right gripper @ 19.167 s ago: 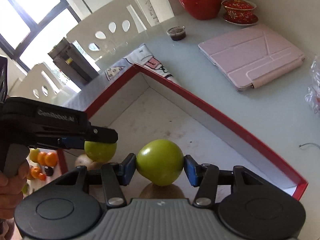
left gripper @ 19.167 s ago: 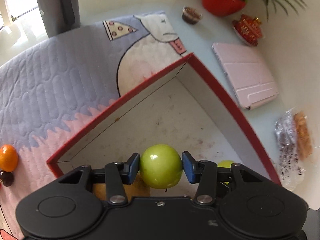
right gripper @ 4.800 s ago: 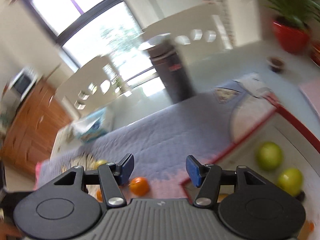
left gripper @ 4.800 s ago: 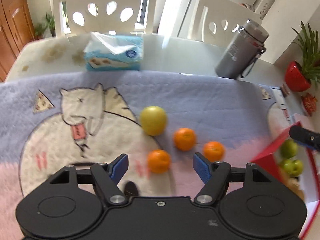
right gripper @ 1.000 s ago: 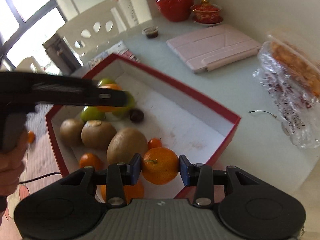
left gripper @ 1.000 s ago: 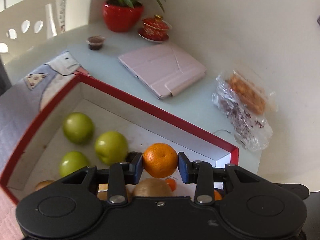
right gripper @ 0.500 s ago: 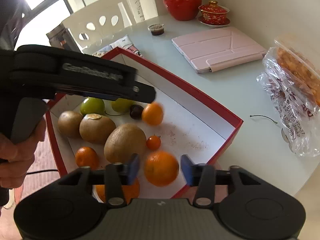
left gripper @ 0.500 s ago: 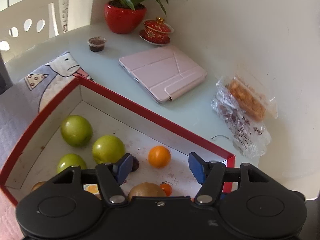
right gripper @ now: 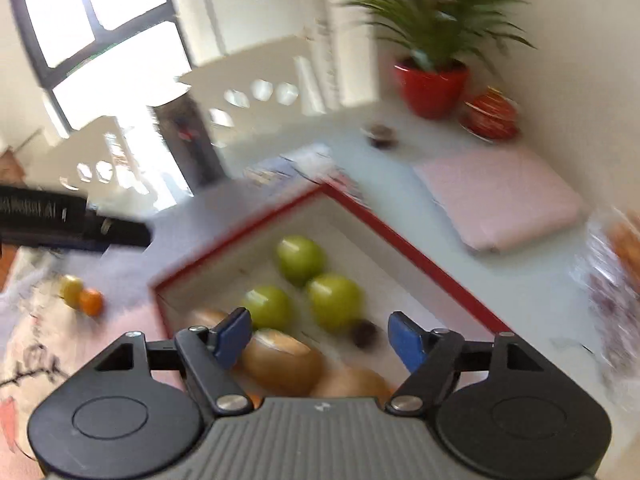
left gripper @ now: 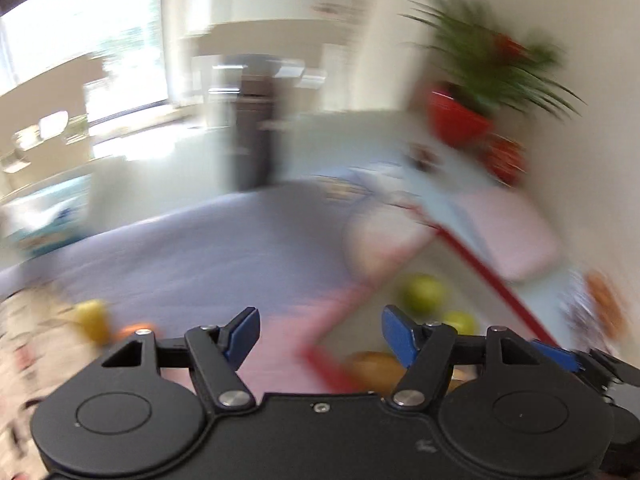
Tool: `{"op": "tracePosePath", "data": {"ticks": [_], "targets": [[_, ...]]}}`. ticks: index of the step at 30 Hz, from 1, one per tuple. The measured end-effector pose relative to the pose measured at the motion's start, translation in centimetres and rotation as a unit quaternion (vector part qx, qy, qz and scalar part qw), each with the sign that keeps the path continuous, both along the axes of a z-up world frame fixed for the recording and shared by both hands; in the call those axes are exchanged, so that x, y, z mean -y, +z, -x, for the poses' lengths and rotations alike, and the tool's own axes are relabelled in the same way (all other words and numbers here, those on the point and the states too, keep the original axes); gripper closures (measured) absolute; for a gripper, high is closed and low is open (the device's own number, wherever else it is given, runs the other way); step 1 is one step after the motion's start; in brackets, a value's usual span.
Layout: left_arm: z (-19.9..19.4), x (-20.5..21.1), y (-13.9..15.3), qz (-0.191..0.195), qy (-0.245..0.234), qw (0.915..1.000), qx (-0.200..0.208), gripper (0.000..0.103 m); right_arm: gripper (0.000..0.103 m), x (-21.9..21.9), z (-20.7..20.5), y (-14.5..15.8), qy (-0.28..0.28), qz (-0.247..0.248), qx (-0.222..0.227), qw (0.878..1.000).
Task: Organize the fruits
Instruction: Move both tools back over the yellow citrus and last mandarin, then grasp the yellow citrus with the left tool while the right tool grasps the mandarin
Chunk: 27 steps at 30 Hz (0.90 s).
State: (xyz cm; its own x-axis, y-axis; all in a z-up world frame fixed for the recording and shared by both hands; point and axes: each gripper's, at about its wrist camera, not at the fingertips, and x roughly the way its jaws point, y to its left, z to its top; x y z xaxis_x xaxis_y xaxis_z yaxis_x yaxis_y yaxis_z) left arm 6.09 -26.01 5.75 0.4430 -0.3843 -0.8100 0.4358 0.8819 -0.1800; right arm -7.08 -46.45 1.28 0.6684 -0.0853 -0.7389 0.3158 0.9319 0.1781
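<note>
blue-padded left tongs (left gripper: 318,330) apart, empty, angled down | right tongs (right gripper: 320,338) likewise, over box (right gripper: 404,246)

box (right gripper: 420,256): apples (right gripper: 334,300) inside | mat (left gripper: 208,248): left of box | tablet case (right gripper: 500,200): probably right

We get bright daylight from the window (right gripper: 108,36), blown out. Heavy motion blur in both views. Fisheye bends the edges.

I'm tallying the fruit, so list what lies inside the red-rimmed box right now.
In the red-rimmed box: three green apples, a small dark fruit and brown kiwis. The right gripper hides the near end.
</note>
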Motion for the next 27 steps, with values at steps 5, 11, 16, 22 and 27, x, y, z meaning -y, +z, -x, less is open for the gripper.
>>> {"op": "tracePosePath", "data": {"ticks": [5,11,16,22,27], "targets": [[-2.3,-8.1,0.6,0.001,0.089,0.9961,0.000,0.023,0.026,-5.9,-5.8,1.2,0.089,-0.001,0.017,0.996],[-3.8,-15.8,0.0,0.010,0.155,0.9878,-0.006,0.022,0.026,-13.9,-11.1,2.2,0.206,0.011,0.017,0.978],[-5.1,-19.8,-1.7,0.028,0.187,0.9817,-0.026,0.022,0.026,-18.9,-13.8,1.9,0.261,0.012,0.018,0.965],[-6.9,-22.5,-4.6,0.043,0.208,0.9751,-0.064,0.022,0.026,-22.4,-15.5,-0.3,0.304,0.017,-0.017,0.952],[-9.0,-23.2,-7.3,0.074,0.215,0.9681,-0.104,0.022,0.024,-23.5,-17.0,-3.0,0.321,0.017,-0.045,0.946]]}}
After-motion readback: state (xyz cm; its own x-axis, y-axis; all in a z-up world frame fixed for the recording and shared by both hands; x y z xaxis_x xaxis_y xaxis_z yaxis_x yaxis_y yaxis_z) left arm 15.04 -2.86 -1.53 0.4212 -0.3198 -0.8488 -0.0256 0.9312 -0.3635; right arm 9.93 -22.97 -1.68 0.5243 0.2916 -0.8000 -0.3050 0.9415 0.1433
